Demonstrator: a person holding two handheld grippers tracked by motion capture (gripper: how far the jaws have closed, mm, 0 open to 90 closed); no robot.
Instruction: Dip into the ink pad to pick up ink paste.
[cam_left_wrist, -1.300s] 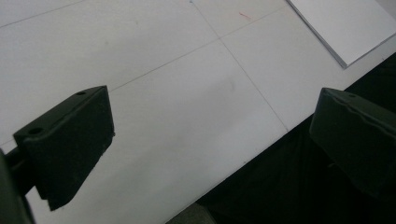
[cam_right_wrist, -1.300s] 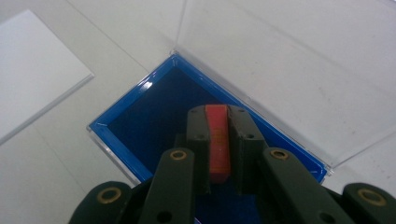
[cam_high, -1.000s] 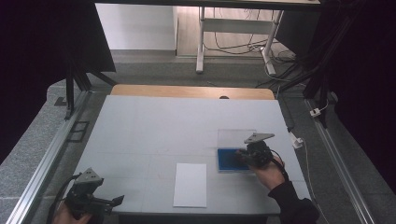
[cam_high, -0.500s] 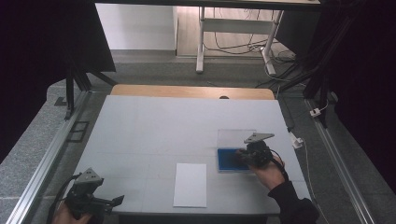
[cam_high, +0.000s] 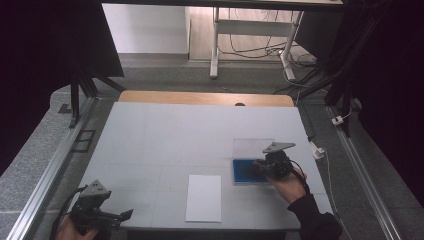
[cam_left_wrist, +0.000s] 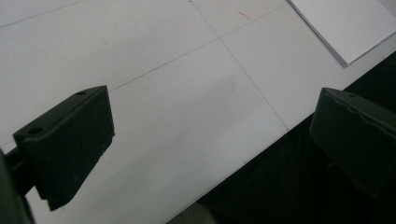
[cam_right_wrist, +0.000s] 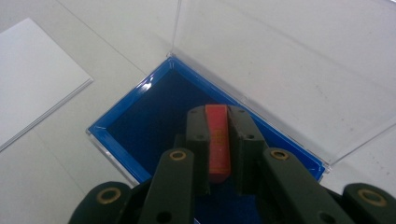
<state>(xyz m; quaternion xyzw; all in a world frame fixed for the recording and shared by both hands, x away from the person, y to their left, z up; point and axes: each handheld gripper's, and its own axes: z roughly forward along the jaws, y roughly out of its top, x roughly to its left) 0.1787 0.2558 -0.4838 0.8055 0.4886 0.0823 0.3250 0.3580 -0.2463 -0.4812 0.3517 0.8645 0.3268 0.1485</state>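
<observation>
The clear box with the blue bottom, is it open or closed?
Open: the clear lid is swung back from the blue tray, where the right tongs hold a red block.

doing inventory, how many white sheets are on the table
1. The sheet lies flat near the table's front edge, left of the blue case; none other visible, though the right gripper may hide something.
</observation>
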